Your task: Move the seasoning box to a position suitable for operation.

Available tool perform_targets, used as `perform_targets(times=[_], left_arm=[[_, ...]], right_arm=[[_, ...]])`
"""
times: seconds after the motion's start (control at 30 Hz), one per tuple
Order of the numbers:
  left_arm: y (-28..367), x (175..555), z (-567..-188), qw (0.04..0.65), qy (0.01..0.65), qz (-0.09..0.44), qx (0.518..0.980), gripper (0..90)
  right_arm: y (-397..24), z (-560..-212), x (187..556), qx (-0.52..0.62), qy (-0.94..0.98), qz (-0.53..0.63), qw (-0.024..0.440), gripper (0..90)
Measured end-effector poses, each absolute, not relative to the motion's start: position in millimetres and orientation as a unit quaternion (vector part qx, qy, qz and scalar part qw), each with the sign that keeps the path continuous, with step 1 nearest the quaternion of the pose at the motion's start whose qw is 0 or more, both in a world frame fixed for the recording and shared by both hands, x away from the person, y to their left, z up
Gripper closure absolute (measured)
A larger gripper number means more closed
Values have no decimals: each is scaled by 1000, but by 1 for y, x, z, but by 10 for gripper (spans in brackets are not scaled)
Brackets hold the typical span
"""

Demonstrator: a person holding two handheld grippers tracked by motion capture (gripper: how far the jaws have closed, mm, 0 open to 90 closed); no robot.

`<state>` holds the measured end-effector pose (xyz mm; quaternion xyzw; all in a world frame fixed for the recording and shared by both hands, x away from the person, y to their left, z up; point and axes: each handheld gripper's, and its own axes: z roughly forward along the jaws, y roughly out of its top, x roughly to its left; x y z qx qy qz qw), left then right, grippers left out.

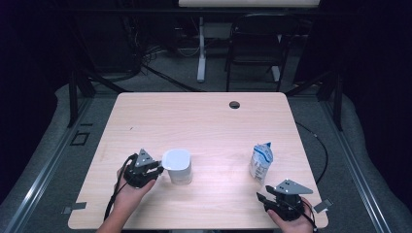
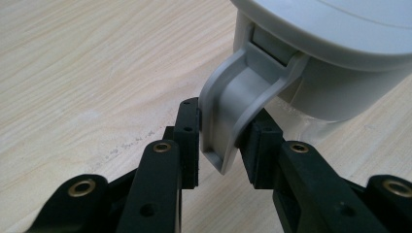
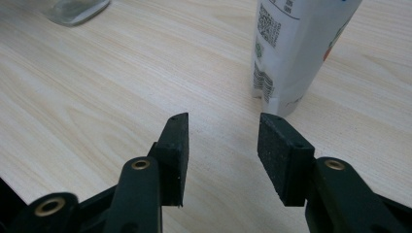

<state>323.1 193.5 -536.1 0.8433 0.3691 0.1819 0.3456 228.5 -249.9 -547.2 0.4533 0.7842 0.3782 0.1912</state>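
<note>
A clear jar (image 1: 180,174) with a pale grey lid (image 1: 176,159) stands at the front left of the wooden table (image 1: 194,121). In the left gripper view a curved grey latch (image 2: 233,97) hangs from the lid (image 2: 330,29), and my left gripper (image 2: 221,141) is shut on it, one pad on each side. From above, the left gripper (image 1: 158,170) meets the jar's left side. A white and blue carton (image 1: 261,162) stands upright at the front right. My right gripper (image 1: 262,196) is open just short of the carton (image 3: 296,48), nothing between its jaws (image 3: 223,145).
A round cable hole (image 1: 234,104) sits near the table's far edge. Beyond the table stand a dark chair (image 1: 255,43) and a white desk leg (image 1: 201,48). The jar's base (image 3: 73,9) shows at the top left of the right gripper view.
</note>
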Motion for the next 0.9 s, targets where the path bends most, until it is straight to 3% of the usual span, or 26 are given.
perform_targets(times=[0.9], left_arm=[[184, 273, -534, 330, 375, 184, 846, 722]], right_arm=[[-247, -548, 227, 455, 782, 386, 181, 546]])
